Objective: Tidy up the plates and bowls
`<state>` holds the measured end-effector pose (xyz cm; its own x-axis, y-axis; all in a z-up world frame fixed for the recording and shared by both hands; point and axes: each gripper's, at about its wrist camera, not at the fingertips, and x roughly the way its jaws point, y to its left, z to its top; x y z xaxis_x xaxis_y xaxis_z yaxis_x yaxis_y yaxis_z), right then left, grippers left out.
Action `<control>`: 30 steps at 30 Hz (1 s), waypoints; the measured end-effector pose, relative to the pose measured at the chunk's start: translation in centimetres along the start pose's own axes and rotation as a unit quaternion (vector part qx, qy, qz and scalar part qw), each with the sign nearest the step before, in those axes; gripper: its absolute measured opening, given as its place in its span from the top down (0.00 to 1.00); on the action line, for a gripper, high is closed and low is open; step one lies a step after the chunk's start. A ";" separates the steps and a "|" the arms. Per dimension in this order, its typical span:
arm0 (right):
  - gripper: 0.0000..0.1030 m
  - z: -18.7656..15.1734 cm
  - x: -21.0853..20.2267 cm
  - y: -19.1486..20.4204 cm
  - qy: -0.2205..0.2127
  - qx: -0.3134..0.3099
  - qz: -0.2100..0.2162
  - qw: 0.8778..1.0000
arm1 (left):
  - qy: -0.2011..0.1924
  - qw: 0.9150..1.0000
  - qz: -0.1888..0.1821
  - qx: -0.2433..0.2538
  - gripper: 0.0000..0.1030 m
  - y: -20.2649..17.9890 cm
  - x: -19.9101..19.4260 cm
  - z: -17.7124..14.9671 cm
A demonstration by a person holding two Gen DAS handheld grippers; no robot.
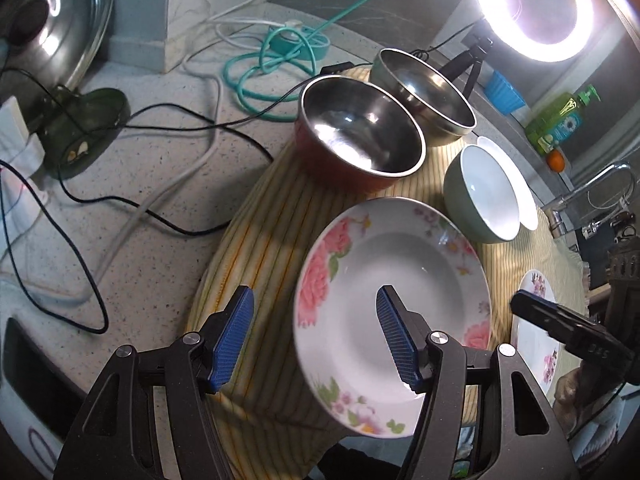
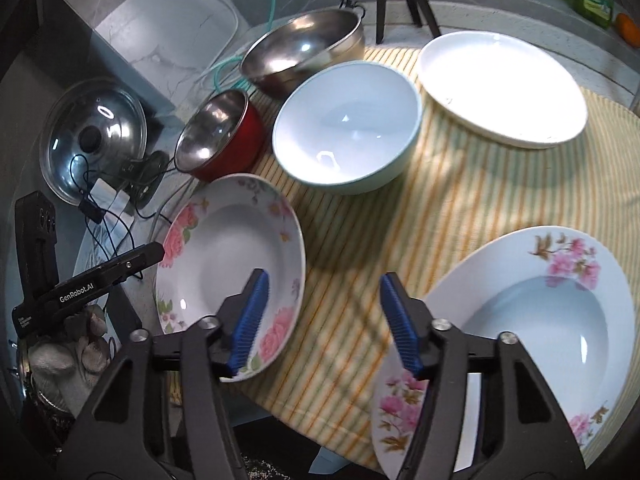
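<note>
A rose-patterned deep plate (image 1: 392, 288) (image 2: 228, 264) lies on the striped mat (image 1: 260, 248). My left gripper (image 1: 316, 340) is open just above it, with one pad over the plate's well and the other over the mat, so the plate's left rim is between the jaws. My right gripper (image 2: 325, 320) is open over bare mat between that plate and a second floral plate (image 2: 532, 340). Behind stand a red steel-lined bowl (image 1: 360, 136), a steel bowl (image 1: 424, 96), a pale green bowl (image 1: 484, 188) and a white plate (image 2: 504, 88).
Cables (image 1: 160, 128) trail over the speckled counter left of the mat, near a glass pot lid (image 1: 60, 28). A ring light (image 1: 536, 4) on a tripod, a blue cup (image 1: 504, 94), a green soap bottle (image 1: 560, 120) and a faucet (image 1: 592, 188) stand at the back right.
</note>
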<state>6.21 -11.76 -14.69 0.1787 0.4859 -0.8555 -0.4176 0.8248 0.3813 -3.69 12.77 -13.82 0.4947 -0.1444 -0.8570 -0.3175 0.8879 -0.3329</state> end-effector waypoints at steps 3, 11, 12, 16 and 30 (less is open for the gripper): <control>0.50 0.0 1.4 0.2 0.017 0.006 0.003 1.000 | 0.007 1.000 -0.011 -0.005 0.42 0.5 0.4 0.0; 0.73 -0.4 3.5 0.8 0.047 0.007 0.016 0.999 | 0.026 0.999 -0.036 -0.012 0.64 1.0 1.3 -0.3; 0.76 -0.4 3.6 0.9 0.049 0.007 0.017 0.999 | 0.027 0.999 -0.037 -0.011 0.65 1.0 1.3 -0.3; 0.83 -0.5 3.8 1.4 0.050 -0.003 0.018 0.999 | 0.025 0.999 -0.043 -0.008 0.66 0.5 1.4 -0.3; 0.84 -0.5 3.7 2.3 0.053 -0.027 0.002 0.998 | 0.024 0.999 -0.031 0.004 0.66 -0.5 1.2 -0.2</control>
<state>5.49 -8.22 -17.12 0.0841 0.4531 -0.8875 -0.4658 0.8052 0.3669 -3.12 12.04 -14.78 0.4744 -0.2193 -0.8525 -0.2809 0.8801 -0.3827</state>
